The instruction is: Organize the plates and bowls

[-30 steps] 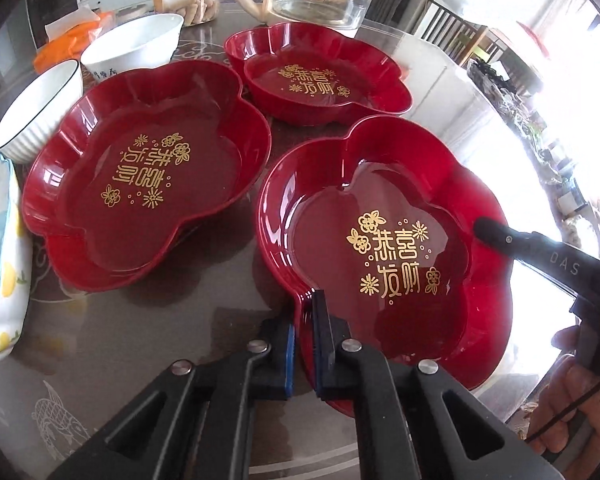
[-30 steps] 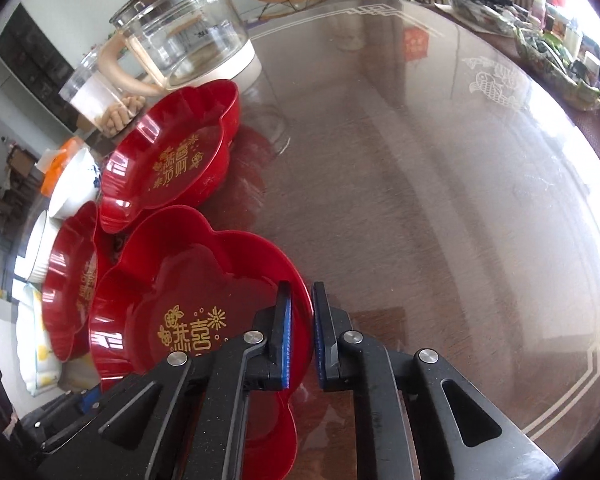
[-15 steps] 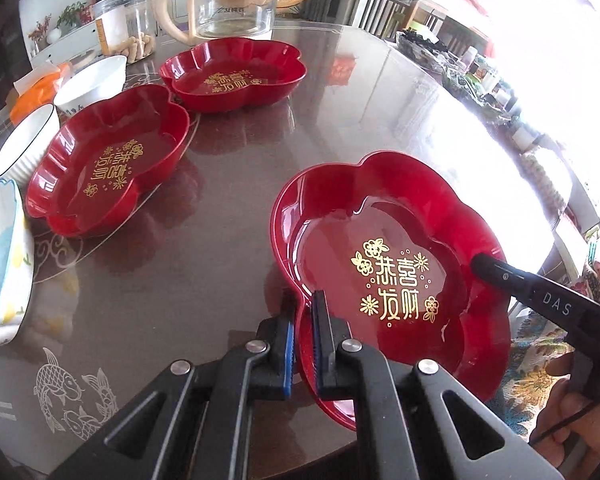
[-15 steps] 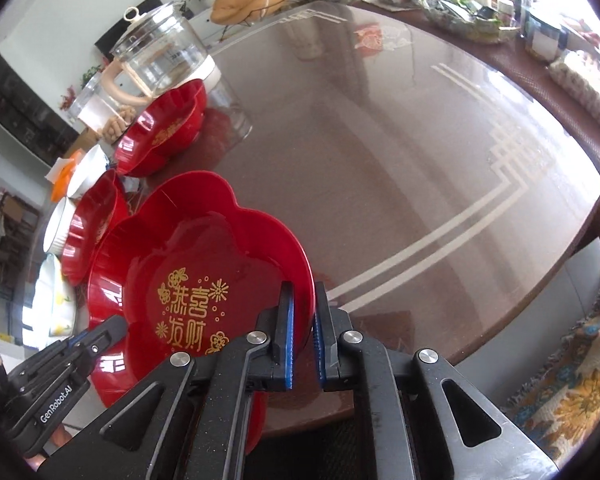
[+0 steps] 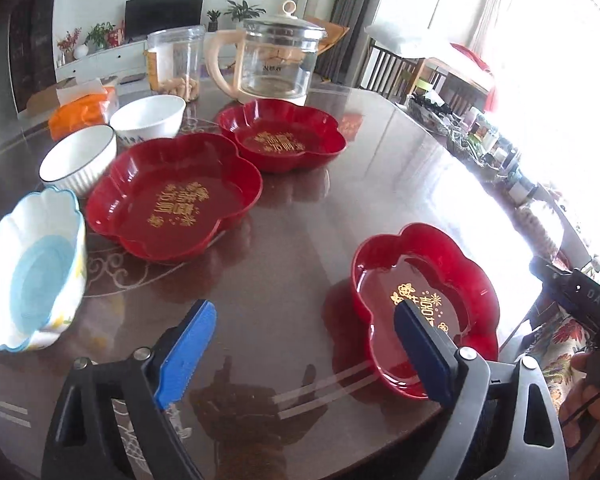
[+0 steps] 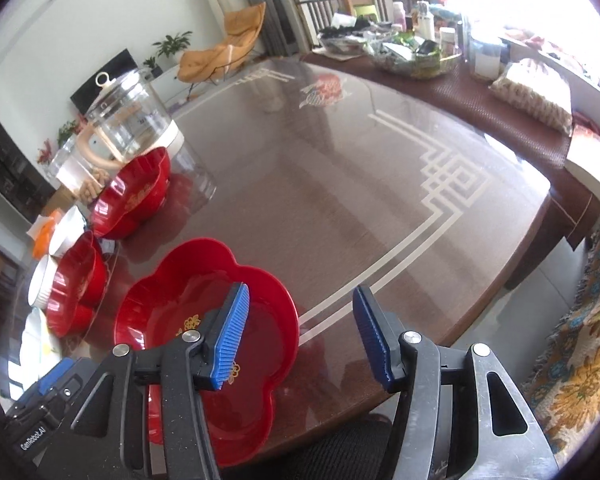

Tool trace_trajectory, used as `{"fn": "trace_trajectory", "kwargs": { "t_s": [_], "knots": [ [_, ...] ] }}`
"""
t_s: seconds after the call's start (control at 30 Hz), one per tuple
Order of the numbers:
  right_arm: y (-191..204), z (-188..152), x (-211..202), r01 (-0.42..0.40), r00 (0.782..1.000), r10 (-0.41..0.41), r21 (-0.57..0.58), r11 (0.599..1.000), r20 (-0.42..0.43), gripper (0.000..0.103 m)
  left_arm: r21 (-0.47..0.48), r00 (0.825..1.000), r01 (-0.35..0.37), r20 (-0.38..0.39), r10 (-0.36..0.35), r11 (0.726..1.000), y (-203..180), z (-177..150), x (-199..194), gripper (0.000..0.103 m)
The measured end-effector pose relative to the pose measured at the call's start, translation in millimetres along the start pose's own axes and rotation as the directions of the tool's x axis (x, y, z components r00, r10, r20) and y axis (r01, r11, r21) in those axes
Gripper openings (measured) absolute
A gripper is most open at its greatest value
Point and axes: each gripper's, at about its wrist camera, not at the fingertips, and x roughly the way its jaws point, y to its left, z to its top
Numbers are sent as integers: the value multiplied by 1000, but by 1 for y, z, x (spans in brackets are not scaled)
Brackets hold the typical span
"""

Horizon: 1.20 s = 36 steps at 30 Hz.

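Glass-topped brown dining table (image 5: 300,240), pale key-pattern border along its edge, living room with a television and an orange chair behind. Item one: near red plate (image 5: 424,304), flower-shaped, gold lettering inside, which lay flat on the table close to its near edge, apart from the other dishes. My left gripper (image 5: 308,344) stood over the table with its jaws opening, nothing between them; its right-hand pad overlapped the near red plate in the left wrist view, and I could not tell whether it touched. My right gripper (image 6: 300,332) was likewise opening and empty, its left finger above that same plate (image 6: 204,320), its right finger over bare table. Items two and three: middle red plate (image 5: 172,200) and far red plate (image 5: 282,136), same pattern, close beside each other further back. Item four: scalloped bowl (image 5: 32,272), blue inside, at the left. Items five and six: ribbed white bowl (image 5: 78,158) with a dark rim, and plain white bowl (image 5: 148,120) behind it. Also present: glass kettle (image 5: 274,60), clear jar (image 5: 174,62) holding pale snacks, orange packet (image 5: 84,110).
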Motion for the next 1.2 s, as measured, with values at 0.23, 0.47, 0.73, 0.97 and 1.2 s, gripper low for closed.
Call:
{"fn": "trace_trajectory", "kwargs": {
  "t_s": [0.23,0.47,0.73,0.97,1.2],
  "knots": [
    [44,-29,-59,29,983,-19,-53,998,181,69,152,986,-165,-5,168,974,39,-32,-23,96],
    [92,-83,-88,10,954,26,-119,993,297,69,158,979,-197,-26,204,968,77,-65,-52,96],
    [152,-154,-109,1,894,178,-398,917,411,74,14,984,-173,52,172,985,111,-79,-89,96],
    [163,-160,-101,-7,907,188,-434,901,378,74,71,979,-176,113,168,982,92,-73,-96,96],
    [147,-166,-97,20,911,150,-406,914,384,74,60,993,-122,7,122,991,87,-79,-74,95]
  ]
}}
